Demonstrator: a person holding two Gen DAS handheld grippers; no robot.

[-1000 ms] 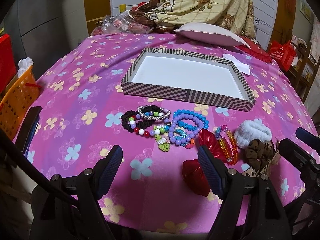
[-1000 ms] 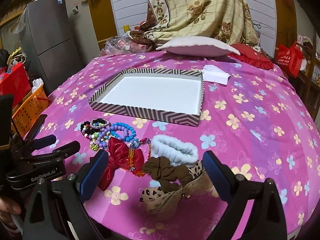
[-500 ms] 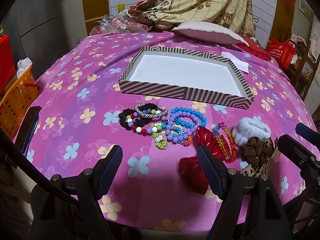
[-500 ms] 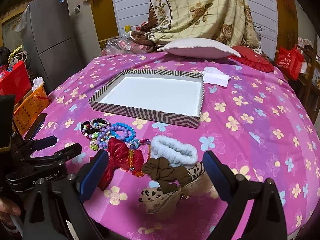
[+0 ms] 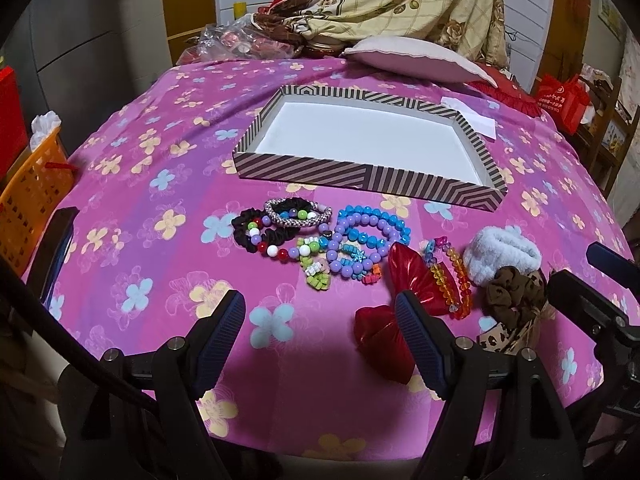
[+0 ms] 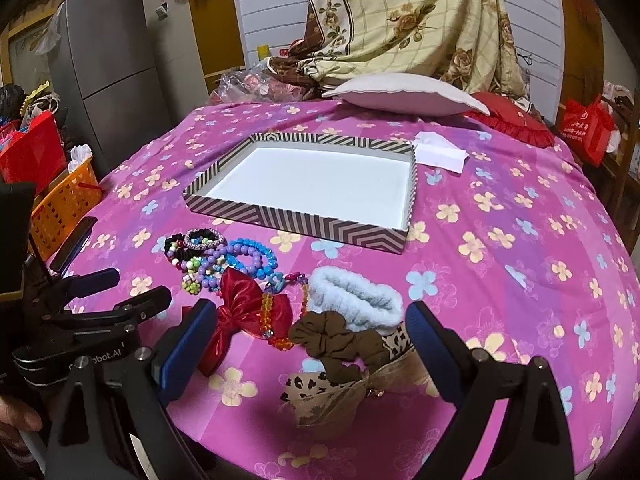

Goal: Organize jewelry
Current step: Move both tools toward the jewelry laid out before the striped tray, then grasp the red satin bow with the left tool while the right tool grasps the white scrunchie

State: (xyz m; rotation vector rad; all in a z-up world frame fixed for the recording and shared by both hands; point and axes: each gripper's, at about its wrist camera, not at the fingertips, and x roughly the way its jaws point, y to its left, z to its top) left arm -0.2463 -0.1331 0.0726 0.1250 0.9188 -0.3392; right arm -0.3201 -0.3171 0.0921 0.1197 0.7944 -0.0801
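A striped shallow box with a white inside stands empty on the pink flowered cloth. In front of it lie beaded bracelets, a black scrunchie, a red bow, an orange bead string, a white fluffy scrunchie, a brown scrunchie and a leopard bow. My left gripper is open and empty, near the table's front edge. My right gripper is open and empty, with the brown scrunchie between its fingers' line of sight.
A pillow and a folded white paper lie behind the box. An orange basket stands off the table's left side. A red bag hangs at the right. A dark phone-like slab lies at the left edge.
Both grippers have risen and drawn back slightly, so the box and jewelry sit a little lower and nearer in view. Nothing on the table has moved.
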